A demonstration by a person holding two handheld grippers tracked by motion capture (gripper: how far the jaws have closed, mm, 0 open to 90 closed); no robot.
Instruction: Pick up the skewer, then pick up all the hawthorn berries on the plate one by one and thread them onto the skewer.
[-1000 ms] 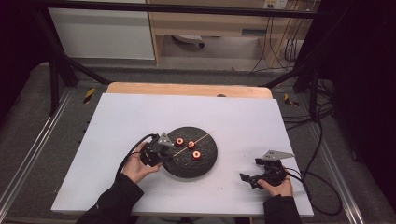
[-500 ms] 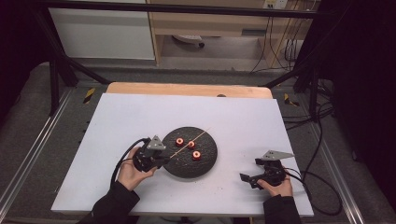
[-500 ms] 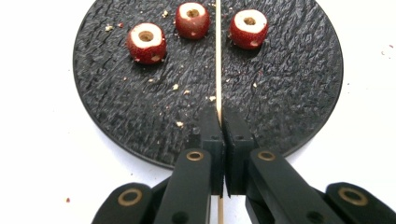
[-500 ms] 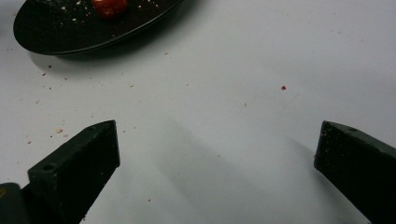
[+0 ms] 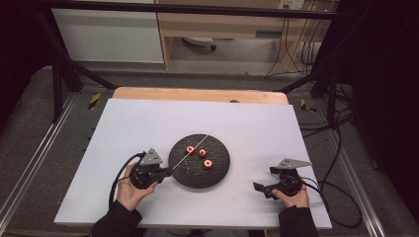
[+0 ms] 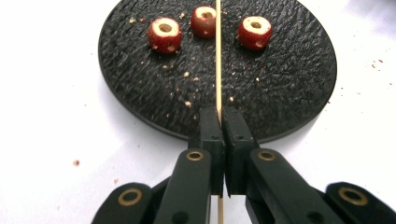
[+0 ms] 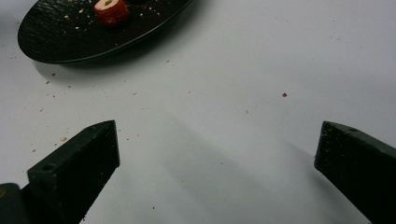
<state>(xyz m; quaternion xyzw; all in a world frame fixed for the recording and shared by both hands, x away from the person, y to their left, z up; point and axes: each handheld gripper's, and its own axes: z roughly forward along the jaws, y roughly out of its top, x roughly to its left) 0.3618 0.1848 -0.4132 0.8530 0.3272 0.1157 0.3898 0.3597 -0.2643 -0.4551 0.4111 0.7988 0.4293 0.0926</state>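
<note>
A black round plate point(image 5: 220, 173) sits mid-table with three red cored fruit pieces point(image 5: 202, 152) on it. My left gripper point(image 5: 168, 172) is at the plate's left rim, shut on a thin wooden skewer point(image 5: 195, 146) that slants across the plate to its far edge. In the left gripper view the skewer point(image 6: 218, 60) rises from between my left gripper's point(image 6: 222, 114) closed jaws and passes just right of the middle fruit point(image 6: 204, 21); whether they touch I cannot tell. My right gripper point(image 5: 260, 188) rests on the table right of the plate, open and holding nothing point(image 7: 217, 140).
The white table top point(image 5: 138, 123) carries small crumbs around the plate point(image 7: 60, 37). A wooden strip point(image 5: 197, 94) runs along the table's far edge. A black frame stands beyond the table, and cables trail off at the right.
My left gripper has drawn back to the left and toward the near edge, from over the plate to its rim, taking the skewer with it. The right gripper has stayed put.
</note>
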